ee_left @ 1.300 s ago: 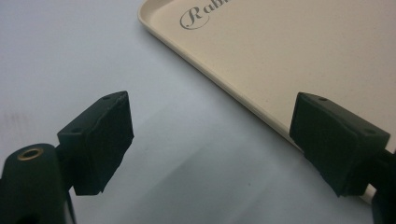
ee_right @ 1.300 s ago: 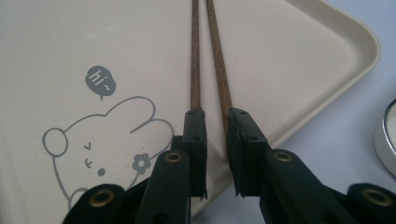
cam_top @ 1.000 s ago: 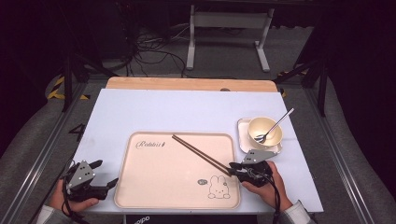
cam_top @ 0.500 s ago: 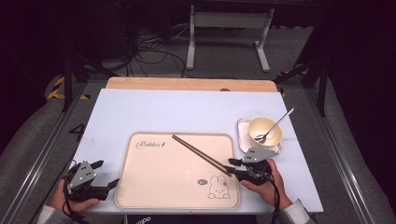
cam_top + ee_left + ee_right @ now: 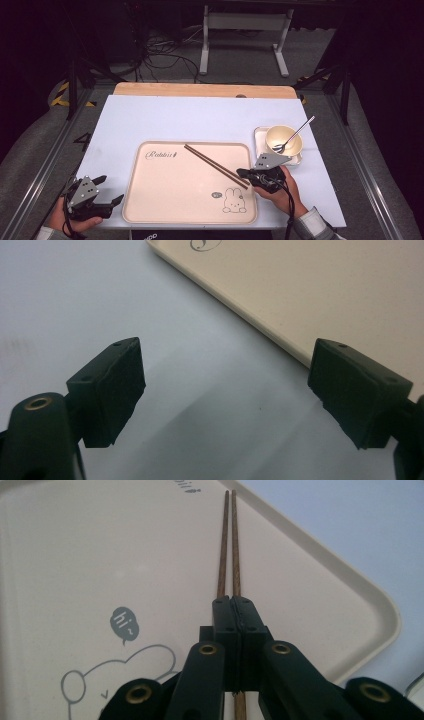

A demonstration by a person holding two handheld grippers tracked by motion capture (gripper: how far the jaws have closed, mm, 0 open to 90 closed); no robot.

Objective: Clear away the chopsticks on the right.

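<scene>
My right gripper (image 5: 234, 602) has just closed its jaws, pinching the near end of the chopsticks (image 5: 228, 545), which lie diagonally on the cream tray (image 5: 150, 200). My left gripper (image 5: 107, 189) rests spread wide beside the tray's left edge.

Chopsticks (image 5: 229, 545): dark brown wood, faintly grained, matt. Tray (image 5: 60, 555): smooth cream plastic with a soft sheen; spoon (image 5: 295, 135): shiny metal. The jaws are matt black plastic, and the bench (image 5: 200, 117) carries a smooth, matt pale-blue sheet.
</scene>
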